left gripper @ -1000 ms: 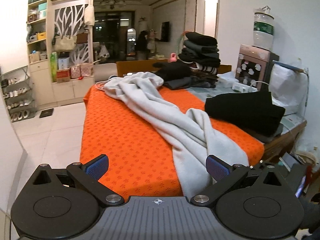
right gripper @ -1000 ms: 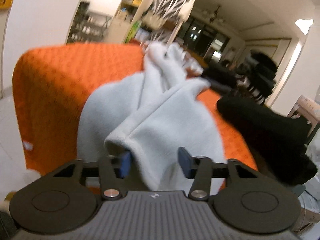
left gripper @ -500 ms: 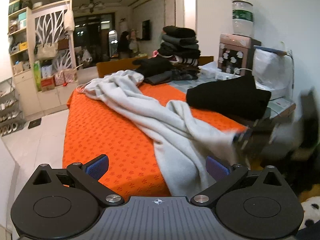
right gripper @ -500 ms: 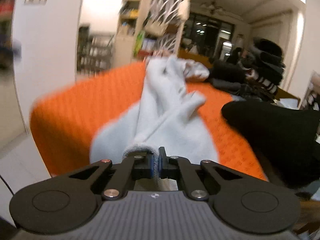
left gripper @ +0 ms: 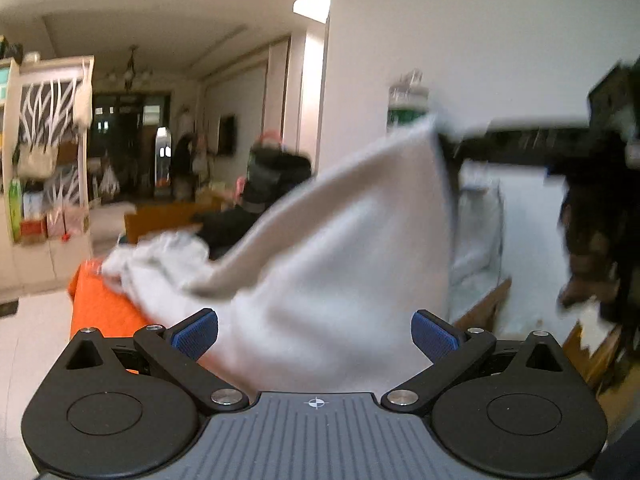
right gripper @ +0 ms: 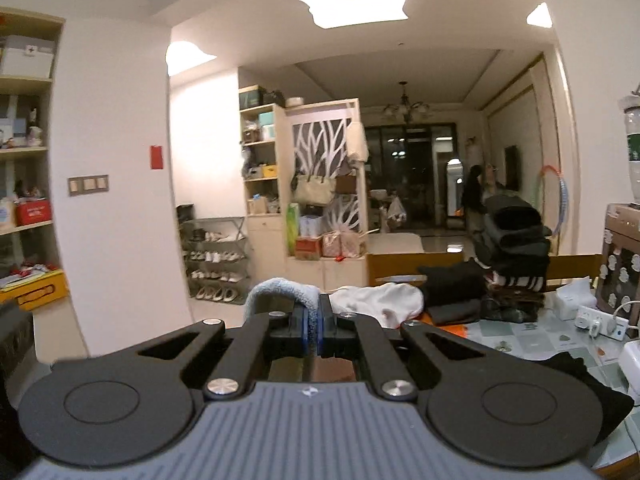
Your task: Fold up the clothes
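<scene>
Lifted off the orange table [left gripper: 100, 304] since a second ago, the grey garment [left gripper: 340, 248] hung unfolded from my clamped right gripper [right gripper: 313, 320], left gripper [left gripper: 316, 334] wide open, empty; folding remained.

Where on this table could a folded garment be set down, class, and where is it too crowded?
Free: the orange cloth at the near left corner, beside the lifted grey garment. Free too: the patterned tabletop between the black garment and the power strip. Crowded: the far end, with the stack of dark clothes.
</scene>
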### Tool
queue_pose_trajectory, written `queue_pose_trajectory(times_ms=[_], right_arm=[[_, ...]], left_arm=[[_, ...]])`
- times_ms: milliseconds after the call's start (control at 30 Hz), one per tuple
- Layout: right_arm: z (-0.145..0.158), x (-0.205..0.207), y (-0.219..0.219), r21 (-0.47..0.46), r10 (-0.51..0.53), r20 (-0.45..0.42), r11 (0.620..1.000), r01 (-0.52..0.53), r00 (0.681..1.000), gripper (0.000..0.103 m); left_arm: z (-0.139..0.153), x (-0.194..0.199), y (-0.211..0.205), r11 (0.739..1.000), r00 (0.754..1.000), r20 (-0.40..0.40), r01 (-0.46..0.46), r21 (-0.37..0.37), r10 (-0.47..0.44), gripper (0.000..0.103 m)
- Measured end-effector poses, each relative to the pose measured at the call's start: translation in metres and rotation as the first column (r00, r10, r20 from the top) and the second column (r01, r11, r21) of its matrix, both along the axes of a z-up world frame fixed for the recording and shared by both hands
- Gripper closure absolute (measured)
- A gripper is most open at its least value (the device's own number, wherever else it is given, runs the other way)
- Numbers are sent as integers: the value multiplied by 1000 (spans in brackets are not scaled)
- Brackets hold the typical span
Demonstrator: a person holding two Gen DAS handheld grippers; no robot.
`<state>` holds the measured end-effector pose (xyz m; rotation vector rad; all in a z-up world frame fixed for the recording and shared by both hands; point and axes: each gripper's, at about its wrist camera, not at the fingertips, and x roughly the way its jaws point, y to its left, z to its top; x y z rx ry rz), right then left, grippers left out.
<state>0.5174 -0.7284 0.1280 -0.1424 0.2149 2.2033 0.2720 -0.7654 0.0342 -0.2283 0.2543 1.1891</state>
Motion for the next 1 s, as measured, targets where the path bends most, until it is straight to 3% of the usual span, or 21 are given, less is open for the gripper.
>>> queue_pose_trajectory(times_ms=[167, 367, 500, 633, 767, 900, 1000], right_arm=[[-9, -13, -10, -55, 11, 39, 998, -9, 999, 98], [-17, -35, -20, -87, 41, 39, 996, -38, 998, 98], [-15, -44, -25, -67, 50, 47, 997, -47, 998, 98], [-16, -47, -29, -48, 32, 66, 998, -29, 997, 98], [-32, -47, -29, -51, -14, 92, 999, 19, 996, 98], [-61, -51, -28, -88, -23, 110, 996, 32, 994, 95], [-82, -53, -28, -117, -27, 123, 992, 42, 992, 80]], left_arm=[[21, 20, -18, 998, 1000, -5, 17, 63, -17, 8], [7, 42, -9, 999, 998, -53, -33, 9, 34, 23], [-9, 44, 5, 989, 983, -111, -151, -7, 149, 58], [-16, 25, 7, 961, 958, -88, -276, -21, 273, 96], [-7, 10, -2, 940, 939, -35, -341, 17, 342, 97], [8, 12, -11, 938, 938, -30, -343, 57, 345, 97], [15, 15, -14, 940, 941, -39, -333, 77, 336, 97]])
